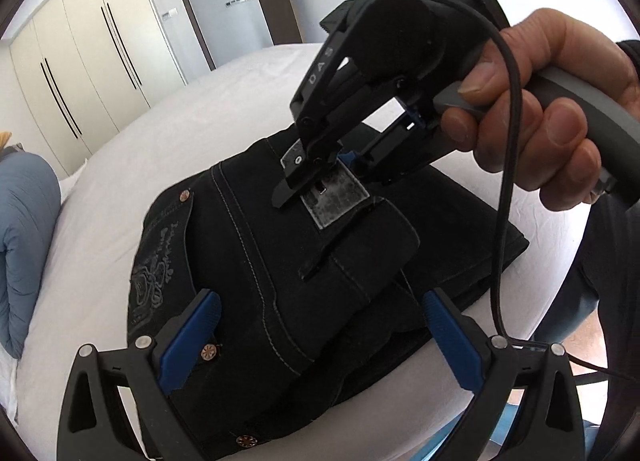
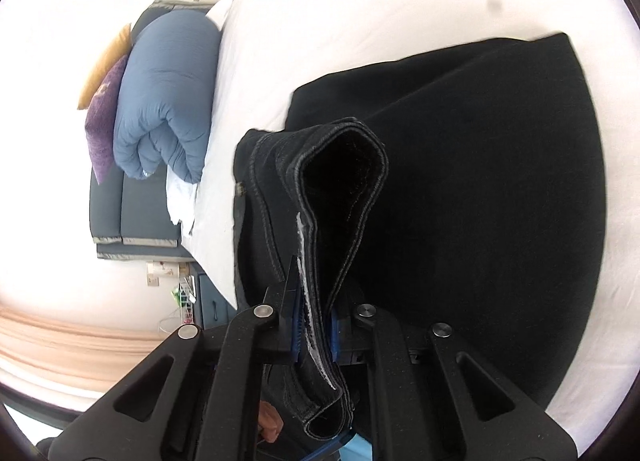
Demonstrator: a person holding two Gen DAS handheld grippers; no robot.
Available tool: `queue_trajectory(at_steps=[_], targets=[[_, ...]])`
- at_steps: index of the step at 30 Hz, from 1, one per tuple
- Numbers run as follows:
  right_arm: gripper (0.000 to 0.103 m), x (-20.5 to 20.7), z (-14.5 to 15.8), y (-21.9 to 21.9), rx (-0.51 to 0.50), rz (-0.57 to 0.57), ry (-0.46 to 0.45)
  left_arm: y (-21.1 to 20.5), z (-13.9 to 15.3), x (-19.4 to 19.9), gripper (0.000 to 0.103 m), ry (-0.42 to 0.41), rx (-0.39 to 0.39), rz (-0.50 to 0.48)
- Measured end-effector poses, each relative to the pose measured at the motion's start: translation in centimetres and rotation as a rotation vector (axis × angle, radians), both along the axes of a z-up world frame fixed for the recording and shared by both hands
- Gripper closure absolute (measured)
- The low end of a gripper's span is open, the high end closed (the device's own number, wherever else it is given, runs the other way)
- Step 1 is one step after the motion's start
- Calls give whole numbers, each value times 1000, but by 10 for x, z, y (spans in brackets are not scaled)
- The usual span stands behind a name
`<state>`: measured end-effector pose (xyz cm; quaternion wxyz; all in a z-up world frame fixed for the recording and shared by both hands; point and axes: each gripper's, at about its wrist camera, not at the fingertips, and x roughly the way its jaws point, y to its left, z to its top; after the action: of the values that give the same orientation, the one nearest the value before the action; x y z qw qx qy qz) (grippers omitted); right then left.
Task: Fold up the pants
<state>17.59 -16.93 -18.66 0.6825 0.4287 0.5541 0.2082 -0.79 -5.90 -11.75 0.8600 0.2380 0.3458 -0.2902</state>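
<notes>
So the black pants point(image 1: 280, 261) were lying mostly folded on the white bed point(image 1: 200, 133), waistband end toward the near edge. The right gripper point(image 2: 314, 335) had its jaws clamped narrow on the waistband point(image 2: 340, 189), right by the grey patch label point(image 1: 336, 197), with the fabric pinched between the blue pads. The left gripper point(image 1: 320, 341) had its jaws standing wide, straddling the near part of the pants with nothing pinched yet.

What I reckon could've gone sideways from there:
- the right one only had a thin bite of thick, stiff denim, so a quick tug might've slipped the band out
- lifting by the waistband alone could've dragged the layers underneath and undone the fold
- the cable point(image 1: 508, 181) hanging off the right gripper ran down near the left one, so it looked like it could've snagged if the two crossed
- the pile sat close to the near edge of the bed, so a pull that way might've slid it off

Count: one pair of pants, two grippers, one hand point(image 1: 540, 117) in view, one patch label, three copper rivets I could spot, one blue duvet point(image 2: 168, 101) rolled up at the far left, two cushions point(image 2: 106, 101) behind it.
</notes>
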Motion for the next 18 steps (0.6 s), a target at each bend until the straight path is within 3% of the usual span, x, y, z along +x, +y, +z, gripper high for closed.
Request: queue_trajectory(at_steps=[2, 4, 11, 18], targets=[[95, -2, -20, -9, 1, -6, 43, -1, -6, 3, 0, 33, -5, 6], [96, -3, -39, -16, 73, -39, 70, 0, -9, 1, 0, 41, 4, 15], [95, 4, -28, -15, 50, 4, 34, 3, -4, -3, 0, 27, 3, 14], [95, -6, 0, -50, 46, 2, -2, -10, 29, 2, 0, -1, -54, -15]])
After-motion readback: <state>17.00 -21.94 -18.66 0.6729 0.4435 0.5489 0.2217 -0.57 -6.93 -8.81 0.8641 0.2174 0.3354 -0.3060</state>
